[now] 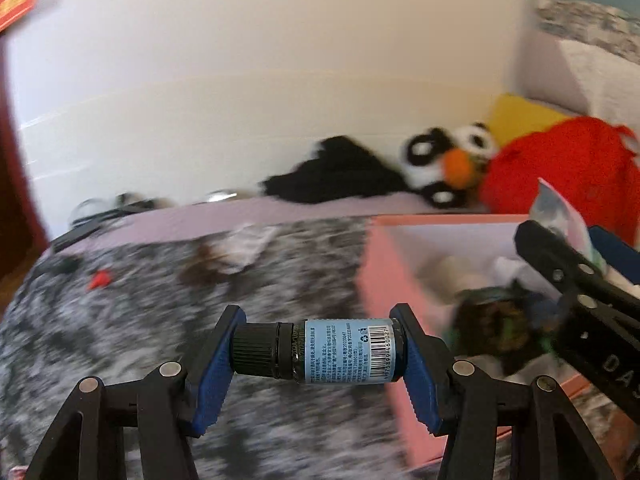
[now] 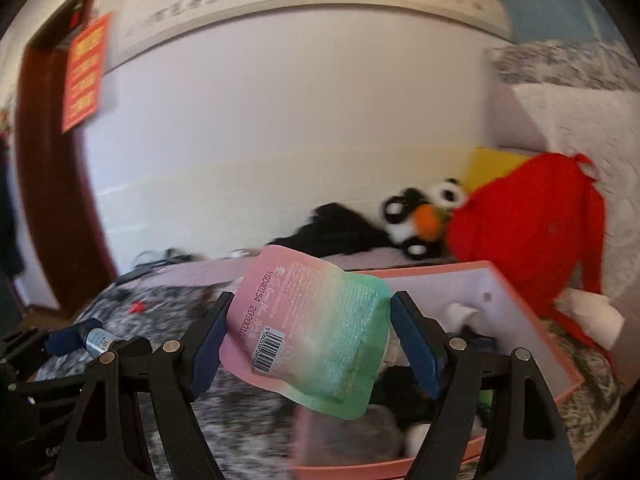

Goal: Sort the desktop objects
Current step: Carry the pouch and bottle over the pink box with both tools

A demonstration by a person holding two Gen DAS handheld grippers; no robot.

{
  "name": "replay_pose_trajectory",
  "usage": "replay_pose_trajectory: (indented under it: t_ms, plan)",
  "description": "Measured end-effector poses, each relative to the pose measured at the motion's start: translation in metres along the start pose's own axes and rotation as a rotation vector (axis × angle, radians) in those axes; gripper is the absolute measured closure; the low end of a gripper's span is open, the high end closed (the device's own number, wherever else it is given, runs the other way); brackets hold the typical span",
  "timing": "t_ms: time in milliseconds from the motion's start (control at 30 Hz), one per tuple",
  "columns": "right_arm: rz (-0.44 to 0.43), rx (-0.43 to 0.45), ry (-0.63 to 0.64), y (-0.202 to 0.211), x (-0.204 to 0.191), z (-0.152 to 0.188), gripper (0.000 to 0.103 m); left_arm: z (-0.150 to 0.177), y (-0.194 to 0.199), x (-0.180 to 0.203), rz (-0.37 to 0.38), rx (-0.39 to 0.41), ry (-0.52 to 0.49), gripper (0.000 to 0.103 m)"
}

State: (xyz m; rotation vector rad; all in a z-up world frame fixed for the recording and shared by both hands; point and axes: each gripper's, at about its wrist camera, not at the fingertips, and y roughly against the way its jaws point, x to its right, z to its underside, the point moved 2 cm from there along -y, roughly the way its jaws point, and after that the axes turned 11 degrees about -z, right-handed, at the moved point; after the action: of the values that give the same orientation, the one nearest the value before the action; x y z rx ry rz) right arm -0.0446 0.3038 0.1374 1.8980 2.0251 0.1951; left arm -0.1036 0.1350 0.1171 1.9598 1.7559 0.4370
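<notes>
Above grey mottled surface: left gripper (image 1: pixel 320 350) clamps small bottle (image 1: pixel 320 350) end-to-end, beside pink box (image 1: pixel 380 264). Right gripper (image 2: pixel 310 330) pinches soft pouch (image 2: pixel 310 330) by edges over box. Risk: bottle pivots loose; pouch buckles, slips; grippers collide.

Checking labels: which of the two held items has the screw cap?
The small bottle in the left gripper; the right gripper holds a flat pouch.

Black plastic tongs (image 1: pixel 320 354), blue ribbed pads (image 1: pixel 214 372), silver rivets, triangular cutouts, white lettering
</notes>
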Motion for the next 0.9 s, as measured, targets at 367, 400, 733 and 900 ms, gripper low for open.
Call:
replay_pose_trajectory:
  t_ms: [367, 400, 733, 900]
  plan:
    - [0.183, 0.057, -0.173, 0.020, 0.151, -0.018, 0.022, -0.034, -0.027, 0.145, 0.161, 0.007, -0.107, 0.040]
    - [0.169, 0.050, -0.197, 0.015, 0.159, -0.019, 0.023, -0.034, -0.033, 0.150, 0.158, -0.003, -0.110, 0.040]
    - [0.113, -0.051, -0.281, -0.043, 0.183, -0.016, 0.022, -0.021, -0.082, 0.177, 0.084, -0.059, -0.151, 0.040]
    - [0.176, -0.125, -0.250, -0.063, 0.182, -0.003, 0.011, -0.018, -0.090, 0.176, 0.005, -0.054, -0.144, 0.000]
